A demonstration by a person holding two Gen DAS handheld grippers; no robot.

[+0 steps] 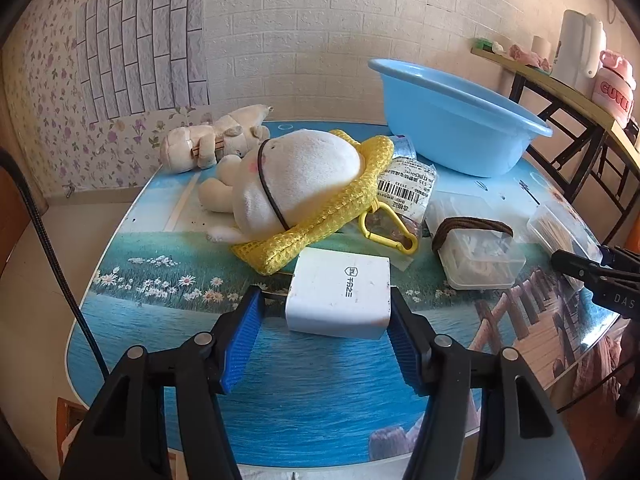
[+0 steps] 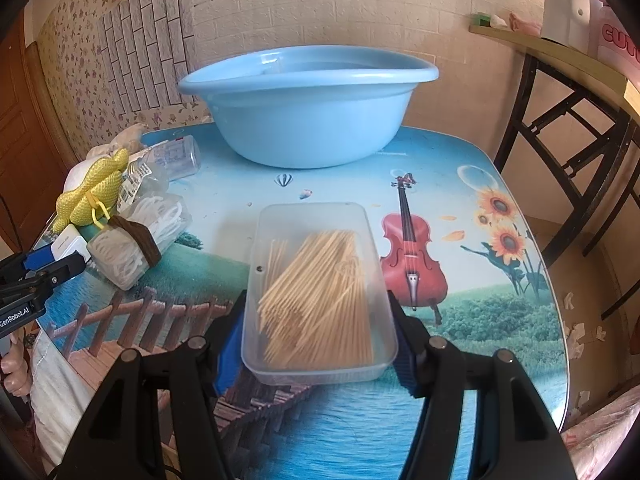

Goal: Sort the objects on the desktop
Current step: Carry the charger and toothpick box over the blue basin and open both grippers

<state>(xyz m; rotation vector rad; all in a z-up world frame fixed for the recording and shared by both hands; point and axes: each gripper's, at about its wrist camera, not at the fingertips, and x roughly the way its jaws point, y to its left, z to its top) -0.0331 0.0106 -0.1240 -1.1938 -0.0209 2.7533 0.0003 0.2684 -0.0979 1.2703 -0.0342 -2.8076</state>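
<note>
My left gripper (image 1: 326,312) is open around a white charger block (image 1: 340,292) on the table; the right pad touches its side, the left pad stands a little off. My right gripper (image 2: 318,320) has its blue pads against both long sides of a clear box of toothpicks (image 2: 318,292). A light blue basin (image 2: 304,112) stands at the back of the table and also shows in the left wrist view (image 1: 452,120). A white plush toy (image 1: 292,176) lies on a yellow mesh bag (image 1: 320,216).
A clear box of white floss picks with a brown hair band (image 1: 476,248) lies right of the charger. A second plush (image 1: 212,140) lies at the far left. A barcode-labelled packet (image 1: 408,188) and yellow carabiner (image 1: 388,228) lie nearby. A black-framed side table (image 1: 568,92) stands right.
</note>
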